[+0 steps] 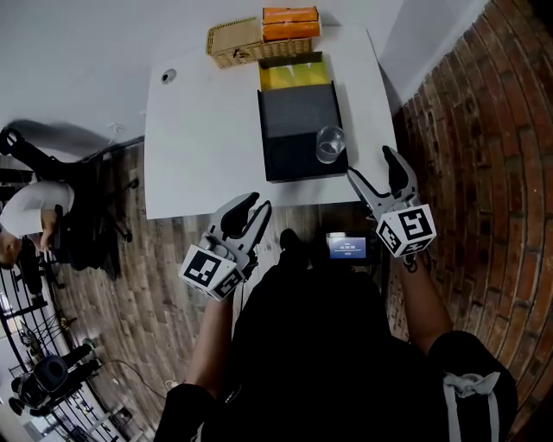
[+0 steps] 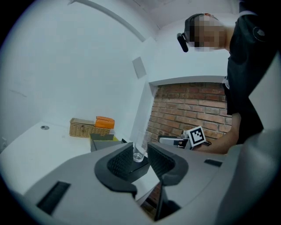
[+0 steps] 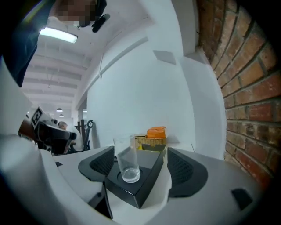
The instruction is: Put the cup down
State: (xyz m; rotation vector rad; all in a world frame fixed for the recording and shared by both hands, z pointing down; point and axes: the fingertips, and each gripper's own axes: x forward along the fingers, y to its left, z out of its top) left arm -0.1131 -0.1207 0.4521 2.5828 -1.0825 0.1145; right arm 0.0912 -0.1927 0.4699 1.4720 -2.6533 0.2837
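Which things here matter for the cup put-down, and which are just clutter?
Job: cup, standing upright on the black tray; right gripper, fingers apart, clear of the cup.
Lying about: wicker basket, orange packs, yellow box.

In the head view we look steeply down on the black tray (image 1: 294, 121) from above its near side, with the whole table (image 1: 199, 129) in frame. The left gripper view faces the black tray low, from well off its near-left. The right gripper view sits low, close before its near corner. All three share the black tray and the cup (image 1: 329, 143).
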